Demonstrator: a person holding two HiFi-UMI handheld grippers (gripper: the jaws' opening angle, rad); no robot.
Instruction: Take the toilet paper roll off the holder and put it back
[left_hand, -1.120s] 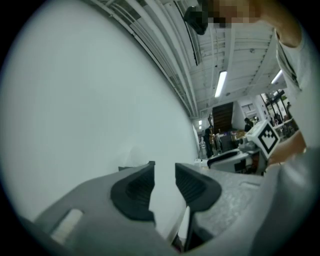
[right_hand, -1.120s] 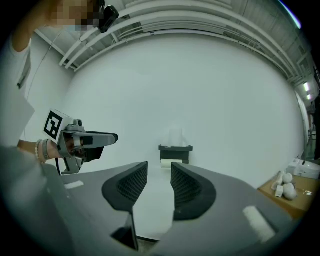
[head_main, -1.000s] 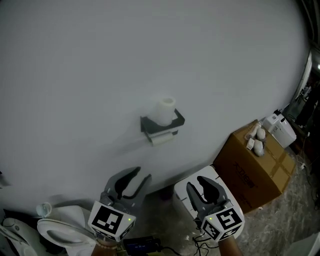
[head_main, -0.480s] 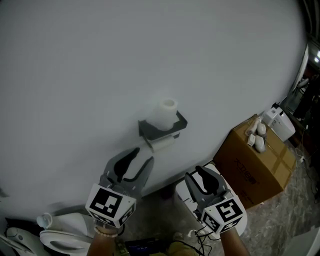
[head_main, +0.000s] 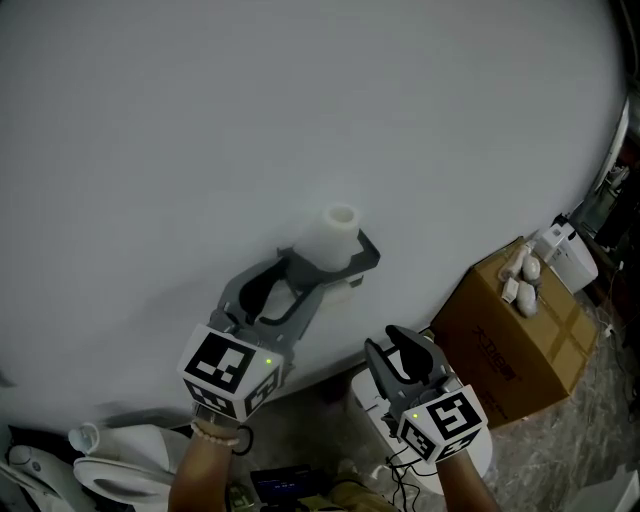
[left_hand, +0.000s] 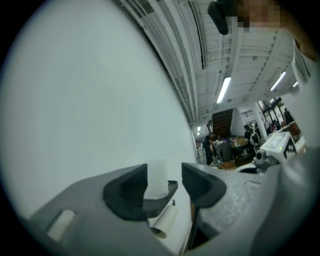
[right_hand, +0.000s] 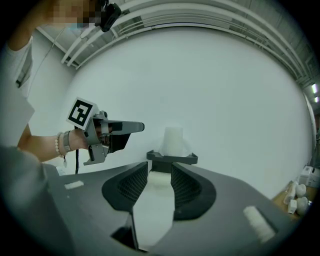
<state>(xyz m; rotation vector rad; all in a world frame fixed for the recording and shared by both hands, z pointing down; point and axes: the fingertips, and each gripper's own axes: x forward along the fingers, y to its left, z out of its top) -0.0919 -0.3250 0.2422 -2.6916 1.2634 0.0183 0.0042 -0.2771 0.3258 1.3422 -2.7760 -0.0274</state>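
A white toilet paper roll stands upright on the shelf of a grey wall holder. A second roll hangs under the shelf. My left gripper is raised close to the holder's left side, and its jaws are opening. In the left gripper view the upright roll shows through the gap of the left gripper, beyond the pads and untouched. My right gripper hangs lower right, jaws partly apart and empty. The right gripper view looks past the right gripper at the roll and holder.
The holder is on a plain white wall. A brown cardboard box with small white items on top stands at the lower right, beside a white device. A white toilet seat lies at the lower left.
My left gripper has risen and moved right toward the holder, and its jaws have spread wider. The right gripper has stayed roughly in place.
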